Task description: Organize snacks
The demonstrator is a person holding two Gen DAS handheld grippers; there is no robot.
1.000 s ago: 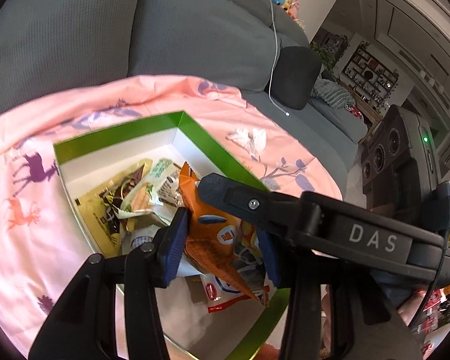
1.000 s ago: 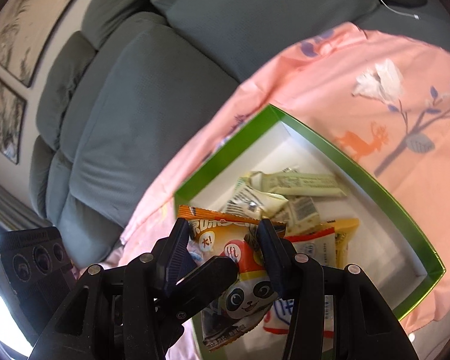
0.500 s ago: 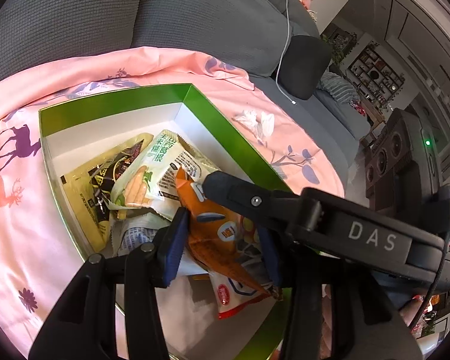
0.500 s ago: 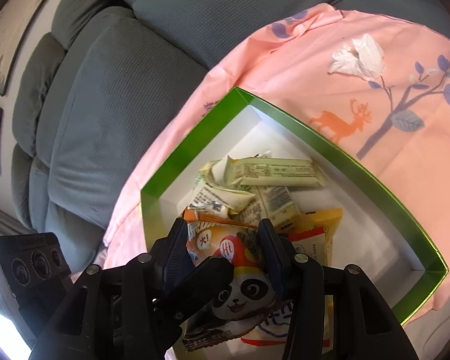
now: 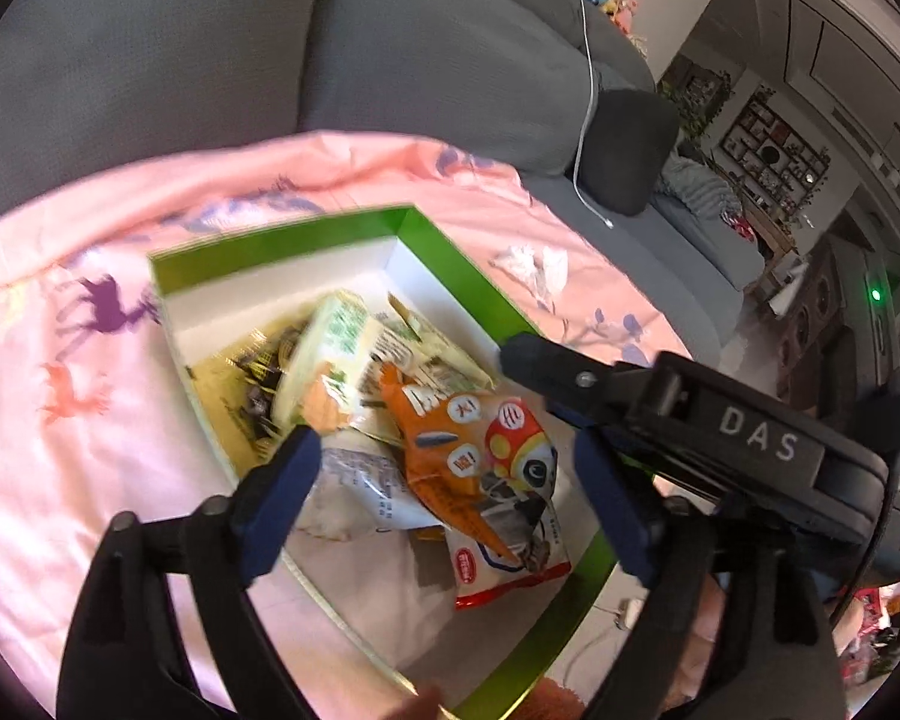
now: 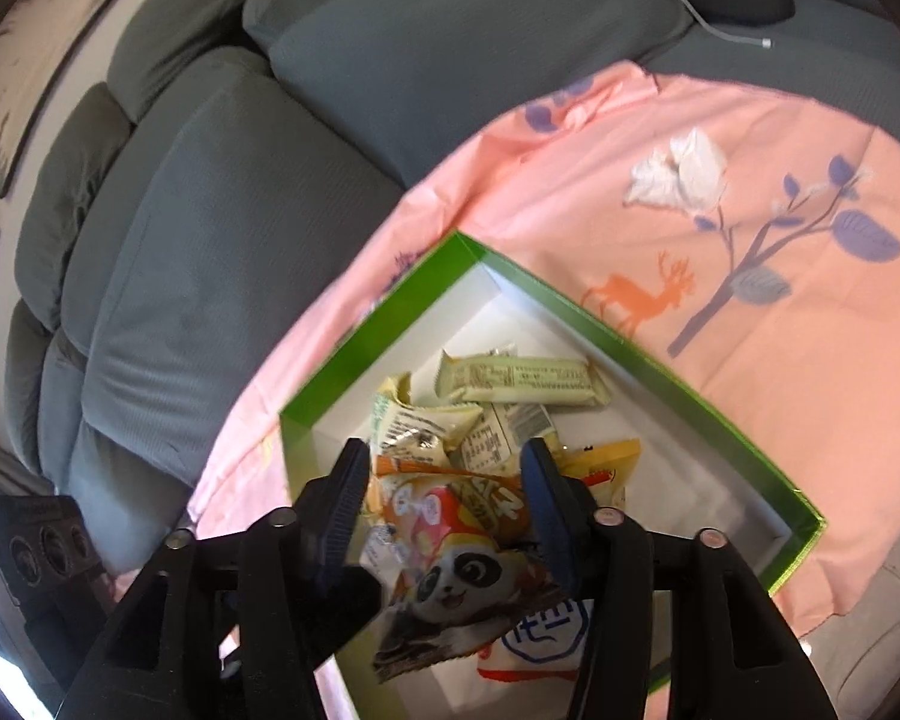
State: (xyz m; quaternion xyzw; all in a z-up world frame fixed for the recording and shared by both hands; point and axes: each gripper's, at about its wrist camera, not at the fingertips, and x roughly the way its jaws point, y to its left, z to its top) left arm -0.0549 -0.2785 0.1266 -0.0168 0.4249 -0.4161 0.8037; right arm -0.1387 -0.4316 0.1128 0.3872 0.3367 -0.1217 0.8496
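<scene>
Underneath: pink cloth (image 5: pixel 120 420) printed with deer and leafy branches, draped over grey ribbed sofa (image 6: pixel 168 252); crumpled white tissue (image 6: pixel 678 171) lying on cloth, well apart from box. White charging cable (image 5: pixel 585 120) trailing down sofa back beside dark cushion (image 5: pixel 627 150). Green-walled, white-lined cardboard box (image 6: pixel 384 336) resting on cloth, holding a loose heap of crinkled foil and plastic packets. Cream wafer bar (image 6: pixel 522 381) lying flat toward far corner. Orange panda-print snack bag (image 6: pixel 444 534) topmost on heap, glossy, creased, tilted. Left gripper (image 5: pixel 444 492) spread wide above heap, blue pads clear of bag. Right gripper (image 6: pixel 444 510) reaching across left view, partly blocking box's near wall; jaws straddling panda bag, contact not determinable.
</scene>
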